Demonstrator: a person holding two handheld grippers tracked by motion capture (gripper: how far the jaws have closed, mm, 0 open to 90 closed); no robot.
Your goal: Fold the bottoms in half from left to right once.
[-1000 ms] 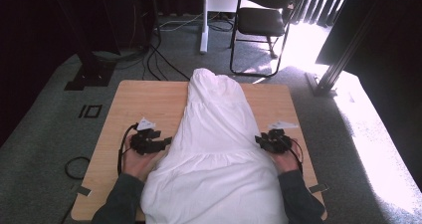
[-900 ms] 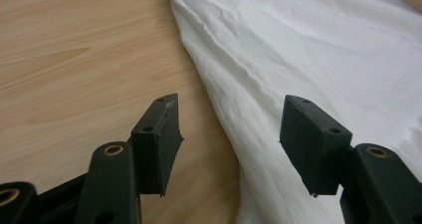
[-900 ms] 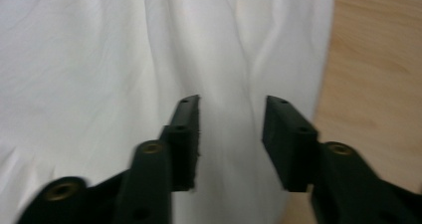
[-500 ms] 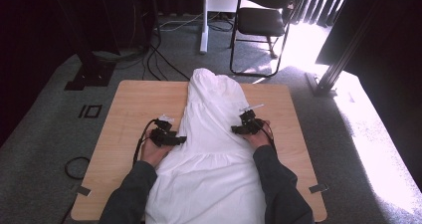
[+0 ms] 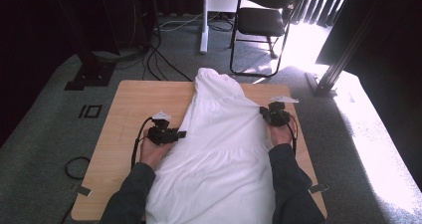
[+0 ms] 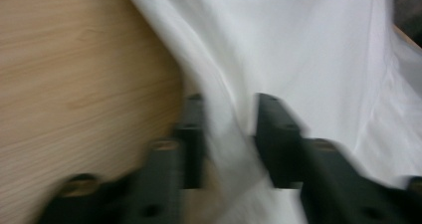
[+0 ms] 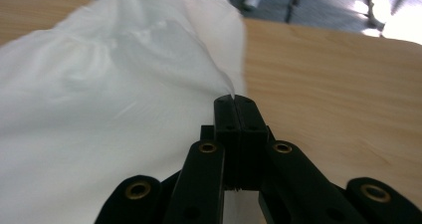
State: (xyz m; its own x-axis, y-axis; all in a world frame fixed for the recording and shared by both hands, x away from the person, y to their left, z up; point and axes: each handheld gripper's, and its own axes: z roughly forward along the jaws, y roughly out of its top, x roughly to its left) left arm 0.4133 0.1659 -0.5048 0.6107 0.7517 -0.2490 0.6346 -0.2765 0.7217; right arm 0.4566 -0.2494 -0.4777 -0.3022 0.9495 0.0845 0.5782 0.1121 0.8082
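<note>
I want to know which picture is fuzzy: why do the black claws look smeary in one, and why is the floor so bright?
Left gripper view: the left gripper and white cloth are smeared by motion blur. Right gripper view: the right gripper is sharp, pinching the cloth's edge. High view: sunlight washes out the floor at right; the back is dark.

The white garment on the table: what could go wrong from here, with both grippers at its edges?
1. The right gripper pinches only a thin edge of the white garment, so the cloth may slip out if pulled.
2. The left gripper has been closing with a fold between its jaws, not yet pressed; it may catch too little cloth.
3. The garment overhangs the table on the near side and might slide off.
</note>
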